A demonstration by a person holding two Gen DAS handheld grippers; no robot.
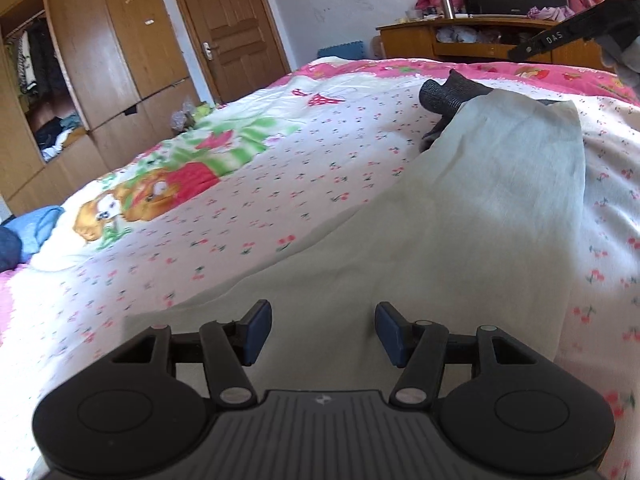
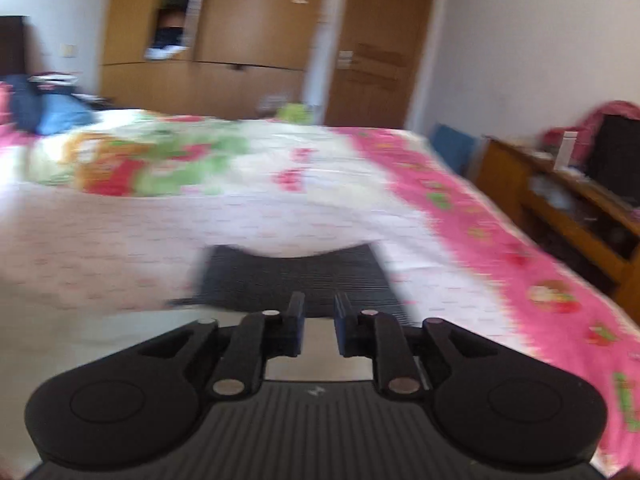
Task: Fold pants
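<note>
Pale cream pants [image 1: 460, 208] lie stretched across the flowered bed sheet [image 1: 248, 184], with a dark ribbed waistband [image 1: 448, 94] at their far end. My left gripper [image 1: 323, 320] is open and empty, hovering over the near end of the pants. In the blurred right wrist view my right gripper [image 2: 319, 312] stands with jaws a narrow gap apart, just over the dark ribbed waistband [image 2: 296, 276] and pale cloth [image 2: 80, 344]; nothing shows between its pads. The other gripper's black body [image 1: 576, 30] shows at the top right of the left wrist view.
The bed has a pink border [image 2: 500, 240] on the right. A wooden TV cabinet [image 2: 560, 208] stands beside it. Wardrobes [image 1: 80, 60] and a door [image 1: 232, 28] line the far wall. Blue clothes [image 2: 48, 112] lie at the bed's far left corner.
</note>
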